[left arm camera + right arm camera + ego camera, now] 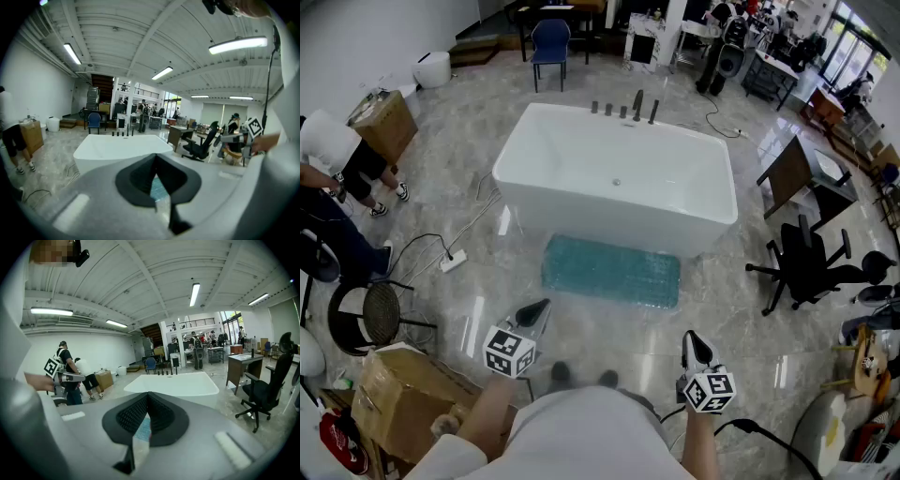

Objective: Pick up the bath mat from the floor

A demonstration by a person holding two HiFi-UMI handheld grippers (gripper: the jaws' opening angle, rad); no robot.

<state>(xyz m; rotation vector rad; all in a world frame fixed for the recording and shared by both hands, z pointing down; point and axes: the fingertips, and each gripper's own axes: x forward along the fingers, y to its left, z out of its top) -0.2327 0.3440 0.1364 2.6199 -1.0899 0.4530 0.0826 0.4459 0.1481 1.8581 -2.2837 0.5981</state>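
A teal bath mat lies flat on the glossy floor, along the near side of a white bathtub. My left gripper hovers short of the mat's near left corner, jaws shut and empty. My right gripper hangs near the mat's right end, farther back, also shut with nothing held. In the left gripper view the closed jaws frame a sliver of the mat with the tub beyond. The right gripper view shows its shut jaws, a strip of mat and the tub.
A black office chair and a dark desk stand to the right. At left are cardboard boxes, a round stool, floor cables with a power strip, and people. A blue chair stands behind the tub.
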